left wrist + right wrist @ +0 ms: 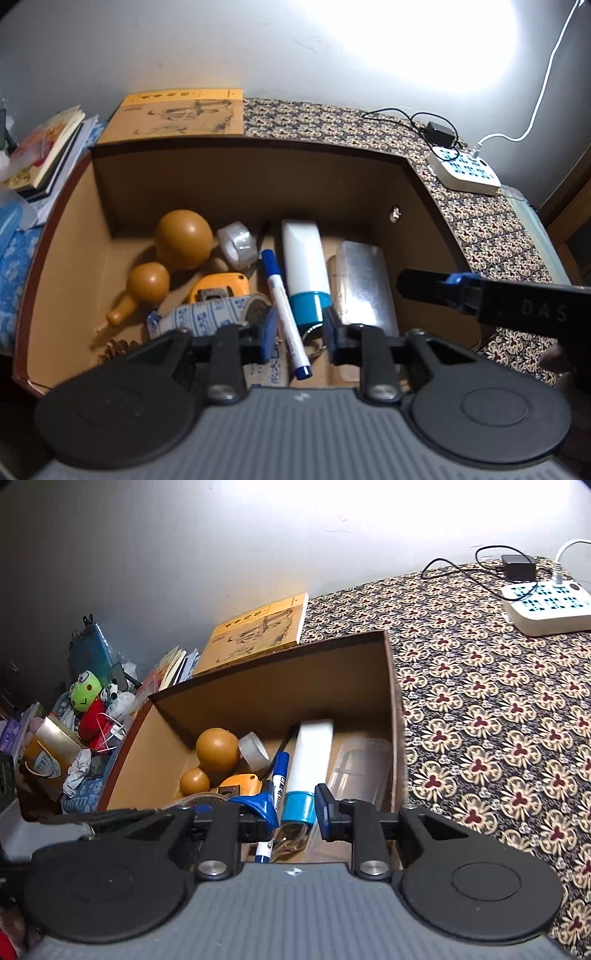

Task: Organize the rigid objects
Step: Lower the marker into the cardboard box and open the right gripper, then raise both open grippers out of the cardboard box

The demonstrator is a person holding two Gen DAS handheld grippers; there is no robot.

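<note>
Two grippers hover over an open brown box of odds and ends.
Left gripper and right gripper both stand parted, grasping nothing. Inside the box lie a gourd, tape roll, tape measure, blue marker, white tube and clear case, side by side.

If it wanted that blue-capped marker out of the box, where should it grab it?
Around the middle of the marker, coming from above with fingers across the barrel. It lies flat, wedged between the white tube and tape measure, so only its top is free.
</note>
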